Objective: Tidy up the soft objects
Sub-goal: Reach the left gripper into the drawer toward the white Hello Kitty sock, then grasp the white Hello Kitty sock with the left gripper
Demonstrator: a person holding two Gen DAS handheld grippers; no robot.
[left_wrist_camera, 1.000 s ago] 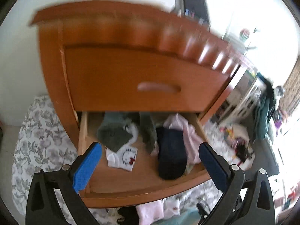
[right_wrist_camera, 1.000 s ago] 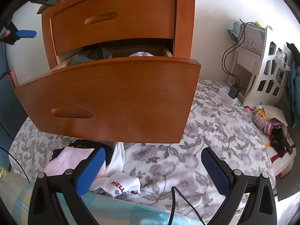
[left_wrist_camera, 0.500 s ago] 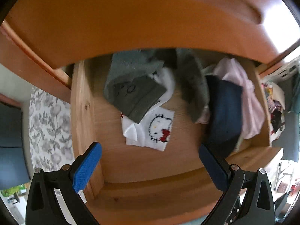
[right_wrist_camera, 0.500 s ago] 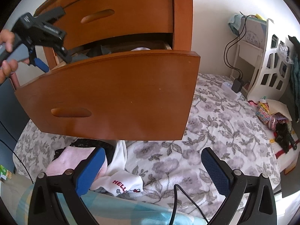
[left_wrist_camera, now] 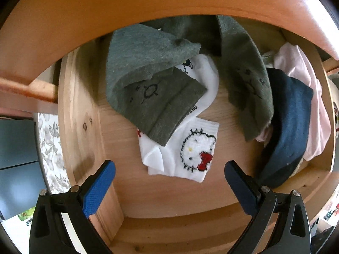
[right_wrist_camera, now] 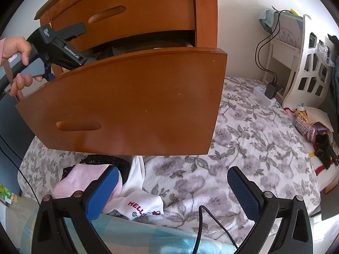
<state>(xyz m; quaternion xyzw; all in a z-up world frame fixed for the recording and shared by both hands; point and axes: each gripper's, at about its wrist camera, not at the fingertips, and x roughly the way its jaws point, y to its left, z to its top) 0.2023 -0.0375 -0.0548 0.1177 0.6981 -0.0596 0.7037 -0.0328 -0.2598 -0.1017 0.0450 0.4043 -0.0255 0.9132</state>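
While the left gripper [left_wrist_camera: 169,171] hangs over the open drawer [left_wrist_camera: 80,114], fingers apart above a white sock [left_wrist_camera: 184,148], the right gripper [right_wrist_camera: 171,188] stands equally spread, empty, over the bed [right_wrist_camera: 243,139].

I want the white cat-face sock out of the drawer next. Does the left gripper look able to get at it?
Probably yes. The left gripper is open just above the white sock, whose near end lies bare; only its far end sits under a grey sock.

Red "HELL" reads on the white garment [right_wrist_camera: 141,206] on the bed.
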